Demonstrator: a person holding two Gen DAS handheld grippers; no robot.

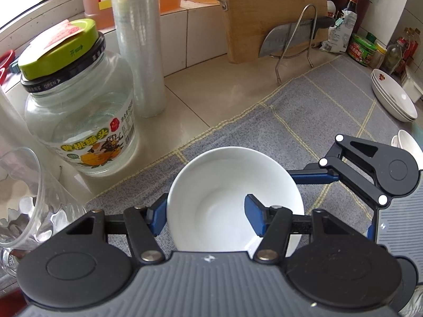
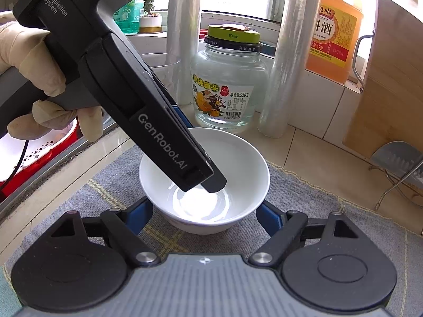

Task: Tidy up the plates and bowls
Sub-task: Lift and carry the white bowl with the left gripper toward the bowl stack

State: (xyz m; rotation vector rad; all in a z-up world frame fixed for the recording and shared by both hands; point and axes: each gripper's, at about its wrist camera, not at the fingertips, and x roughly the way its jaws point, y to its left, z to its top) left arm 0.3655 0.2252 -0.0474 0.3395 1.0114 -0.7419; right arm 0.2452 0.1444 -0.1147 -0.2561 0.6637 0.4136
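Note:
A white bowl (image 1: 224, 182) (image 2: 238, 163) stands upright on a grey checked mat (image 1: 304, 113). My left gripper (image 1: 206, 212) is shut on the bowl's left wall, with one blue pad outside it and the other inside the bowl. In the right wrist view the left gripper (image 2: 208, 182) slants down into the bowl, held by a gloved hand (image 2: 31, 52). My right gripper (image 2: 205, 211) straddles the bowl low down, jaws wide, and both blue pads lie against its outer wall. One of its fingers (image 1: 312, 178) reaches the bowl's right side in the left wrist view.
A glass jar with a green lid (image 1: 79, 121) (image 2: 227, 79) and a cling-film roll (image 1: 140, 52) stand just behind the bowl. A clear glass vessel (image 1: 26, 198) is at the left. Stacked white plates (image 1: 394, 97) sit far right, near a cutting board (image 1: 272, 13) and a knife rack (image 1: 290, 37).

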